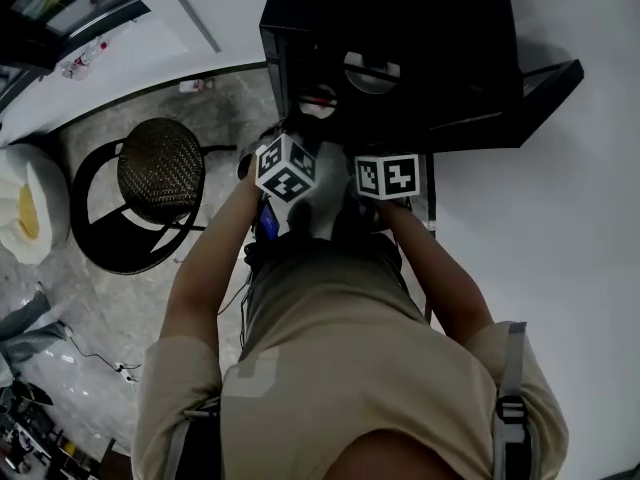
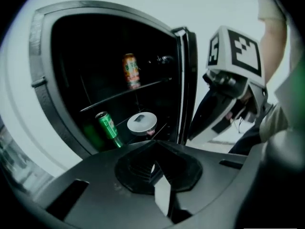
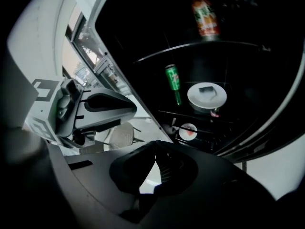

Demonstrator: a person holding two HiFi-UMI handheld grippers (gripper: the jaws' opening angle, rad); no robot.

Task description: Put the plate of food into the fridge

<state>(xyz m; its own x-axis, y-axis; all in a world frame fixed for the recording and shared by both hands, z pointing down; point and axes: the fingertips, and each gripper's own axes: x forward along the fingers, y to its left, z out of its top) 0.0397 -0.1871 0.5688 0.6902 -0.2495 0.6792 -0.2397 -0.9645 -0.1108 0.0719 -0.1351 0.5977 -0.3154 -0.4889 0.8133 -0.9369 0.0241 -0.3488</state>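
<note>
Angling downward: left claw (image 2: pixel 155 142), right claw (image 3: pixel 156 142)

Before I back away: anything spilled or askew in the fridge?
Nothing looks spilled. The green can appears to lean beside the white plate, though the wide lens may exaggerate that.

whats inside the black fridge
An orange drink can on the upper shelf; a green can and a round white plate below it; a small red-and-white dish lower down. The dark corners of the black fridge cannot be made out.
</note>
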